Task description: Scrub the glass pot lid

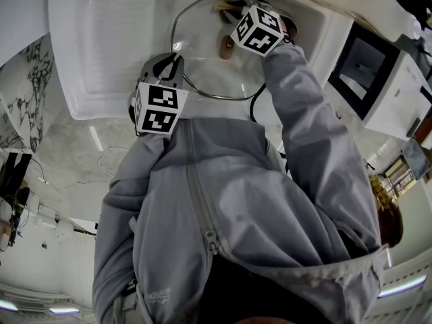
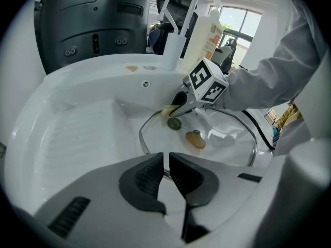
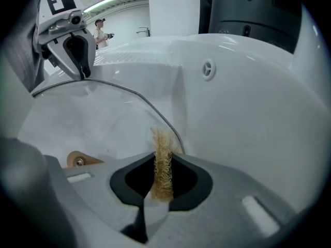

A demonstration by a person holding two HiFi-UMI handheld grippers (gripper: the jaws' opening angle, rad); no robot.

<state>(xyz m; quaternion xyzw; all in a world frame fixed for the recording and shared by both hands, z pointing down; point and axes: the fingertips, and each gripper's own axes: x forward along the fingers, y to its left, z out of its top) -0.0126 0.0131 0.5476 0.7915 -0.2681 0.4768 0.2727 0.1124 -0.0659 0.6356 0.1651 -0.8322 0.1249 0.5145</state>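
White sink (image 2: 77,128), clear lid (image 2: 227,143) with tan knob (image 2: 195,139), straw-yellow scrubber (image 3: 162,164), black-and-white patterned marker cubes (image 1: 160,106), grey jacket (image 1: 236,201).

three downward views onto one lid (image 1: 202,54)

White sink (image 2: 77,133) here, ribbed drainboard on one side, and the glass pot lid (image 2: 225,144) sits down in its basin. Up on the back ledge stand a faucet (image 2: 173,53) and a bottle (image 2: 204,40).
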